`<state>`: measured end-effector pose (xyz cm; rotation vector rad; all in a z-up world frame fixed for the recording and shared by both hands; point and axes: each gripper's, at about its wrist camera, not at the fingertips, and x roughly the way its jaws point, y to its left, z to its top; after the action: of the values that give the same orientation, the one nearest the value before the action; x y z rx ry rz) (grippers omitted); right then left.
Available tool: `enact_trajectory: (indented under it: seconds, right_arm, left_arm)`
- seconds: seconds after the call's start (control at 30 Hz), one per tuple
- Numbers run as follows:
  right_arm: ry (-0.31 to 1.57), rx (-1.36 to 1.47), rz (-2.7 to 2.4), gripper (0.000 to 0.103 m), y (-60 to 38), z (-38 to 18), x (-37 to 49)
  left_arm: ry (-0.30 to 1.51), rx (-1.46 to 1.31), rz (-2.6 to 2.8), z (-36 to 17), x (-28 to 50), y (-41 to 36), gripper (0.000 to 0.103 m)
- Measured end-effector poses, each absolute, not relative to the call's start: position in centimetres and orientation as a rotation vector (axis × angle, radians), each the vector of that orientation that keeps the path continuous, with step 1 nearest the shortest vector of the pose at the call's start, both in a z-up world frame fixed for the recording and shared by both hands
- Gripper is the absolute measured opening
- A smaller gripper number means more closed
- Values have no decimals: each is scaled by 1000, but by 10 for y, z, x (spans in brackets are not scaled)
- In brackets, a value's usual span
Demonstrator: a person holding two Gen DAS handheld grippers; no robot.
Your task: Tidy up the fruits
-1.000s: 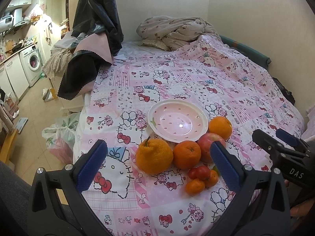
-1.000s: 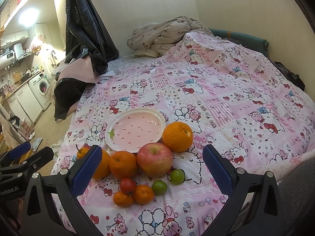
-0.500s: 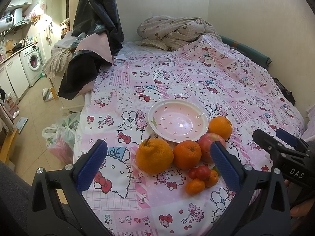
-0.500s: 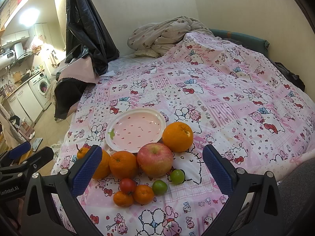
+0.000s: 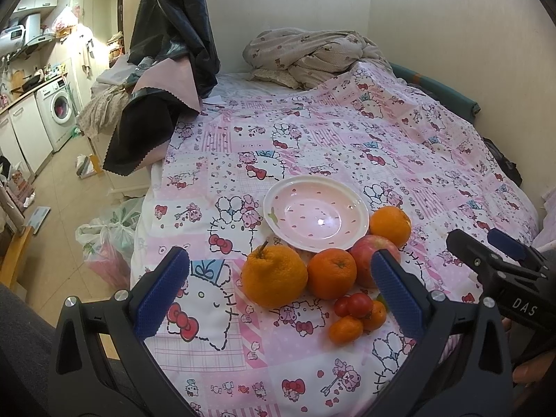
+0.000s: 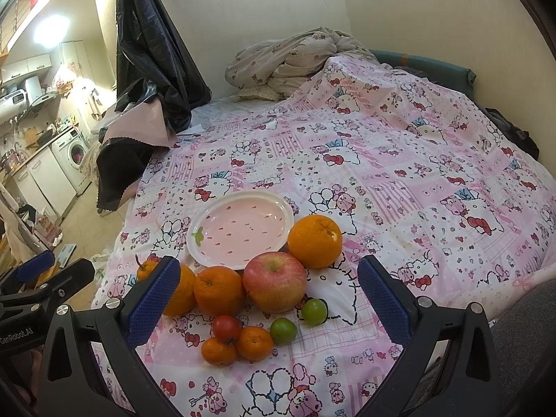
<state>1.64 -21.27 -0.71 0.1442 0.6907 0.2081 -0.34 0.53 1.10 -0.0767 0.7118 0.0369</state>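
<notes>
An empty pink strawberry-print plate (image 5: 361,220) (image 6: 194,234) lies on the bed. In front of it sit a bumpy stemmed orange (image 5: 274,276), a round orange (image 5: 332,272) (image 6: 219,290), an apple (image 6: 274,281) and another orange (image 6: 314,241). Nearer lie a cherry tomato (image 6: 226,327), two small mandarins (image 6: 253,343) and two green fruits (image 6: 313,310). My left gripper (image 5: 279,293) is open and empty above the near fruits. My right gripper (image 6: 267,299) is open and empty around the fruit cluster.
A pink cartoon-print sheet (image 5: 347,139) covers the bed. A crumpled blanket (image 5: 312,57) lies at the far end against the wall. Black and pink cloth (image 5: 163,80) hangs at the far left corner. Plastic bags (image 5: 107,239) sit on the floor left of the bed edge.
</notes>
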Motion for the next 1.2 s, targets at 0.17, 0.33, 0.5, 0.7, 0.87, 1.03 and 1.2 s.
enact_trajectory:
  seconds: [0.17,0.33,0.5,0.7,0.87,1.03,1.2]
  right_arm:
    - [723,176,231,103,-214,-6,21]
    - [753,215,234,103,-226,-2,33]
    - [808,233,239,103,-235,1,50]
    - [863,205,276,103,-241,6,82]
    - [966,239,282,103,-249,-3,115]
    - [987,246,283,103,-249,-14,132]
    - [1046,294,306,103,-251,-37,138]
  left_arm:
    - [733,-86,30,11,-1,8,103]
    - [761,-95,48,18,14,12,103]
    - [829,-116,47,20,36,16,103]
    - [921,-121,46,19,67,16,103]
    - [1014,-144,51,8,93,20,103]
    - [1089,-169,55,-8,108,24,103]
    - [1185,-216,58,-30,118,29,103]
